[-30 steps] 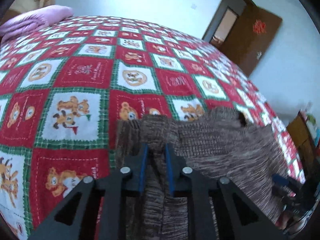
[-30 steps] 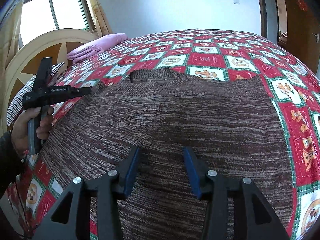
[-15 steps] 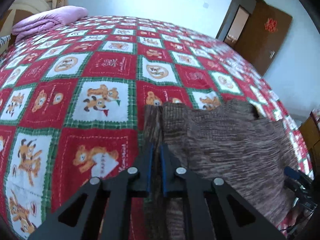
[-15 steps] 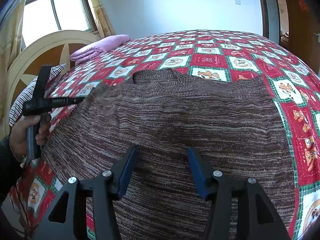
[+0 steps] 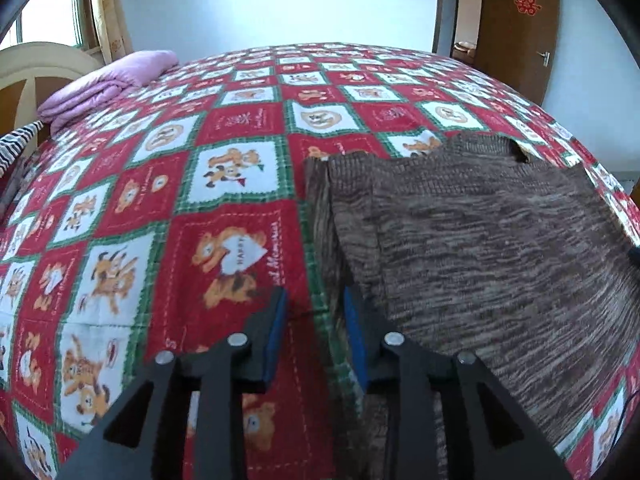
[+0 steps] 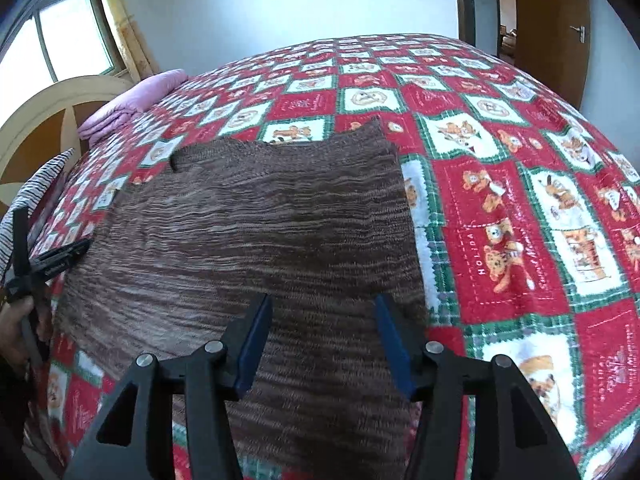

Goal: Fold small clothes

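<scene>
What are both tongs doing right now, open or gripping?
Left tongs: open, holding nothing, at the left edge of the brown sweater.
Right tongs: open, holding nothing, over the sweater.

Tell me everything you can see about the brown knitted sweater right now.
The brown marled knitted sweater lies flat on the red, green and white bear-print bedspread, neck opening at the far edge, its left edge folded over. The open left gripper straddles that edge without clamping. The open right gripper hangs over the near part, not gripping.
</scene>
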Action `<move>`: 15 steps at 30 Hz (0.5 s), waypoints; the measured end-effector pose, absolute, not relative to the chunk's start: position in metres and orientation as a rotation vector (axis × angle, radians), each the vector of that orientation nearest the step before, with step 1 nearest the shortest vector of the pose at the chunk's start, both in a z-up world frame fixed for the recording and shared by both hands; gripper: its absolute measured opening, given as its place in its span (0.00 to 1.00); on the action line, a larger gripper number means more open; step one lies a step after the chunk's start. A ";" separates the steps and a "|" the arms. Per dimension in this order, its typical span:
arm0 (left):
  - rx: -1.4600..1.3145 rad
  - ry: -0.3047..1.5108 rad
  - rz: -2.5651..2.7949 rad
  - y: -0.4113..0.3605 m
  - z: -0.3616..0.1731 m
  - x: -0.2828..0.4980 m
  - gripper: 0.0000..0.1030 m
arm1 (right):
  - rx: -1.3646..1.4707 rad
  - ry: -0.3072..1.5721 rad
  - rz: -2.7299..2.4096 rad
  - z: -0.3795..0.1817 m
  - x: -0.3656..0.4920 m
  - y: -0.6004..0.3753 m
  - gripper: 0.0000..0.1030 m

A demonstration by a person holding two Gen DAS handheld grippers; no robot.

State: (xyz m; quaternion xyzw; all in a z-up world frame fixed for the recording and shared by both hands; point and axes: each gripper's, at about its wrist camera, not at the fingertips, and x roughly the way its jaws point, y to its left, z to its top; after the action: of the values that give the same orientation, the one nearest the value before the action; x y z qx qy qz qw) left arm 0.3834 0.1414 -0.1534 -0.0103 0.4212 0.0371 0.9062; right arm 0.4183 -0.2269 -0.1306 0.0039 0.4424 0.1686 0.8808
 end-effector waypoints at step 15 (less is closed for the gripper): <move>-0.084 0.860 0.107 0.155 -0.148 0.348 0.74 | -0.076 0.881 0.332 -0.151 0.383 -0.211 0.53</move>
State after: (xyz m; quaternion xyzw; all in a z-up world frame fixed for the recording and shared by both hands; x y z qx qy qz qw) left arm 0.3478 0.1553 -0.1485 -0.0407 0.4166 0.0519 0.9067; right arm 0.3831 -0.2109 -0.1507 -0.0366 0.4242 0.1599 0.8906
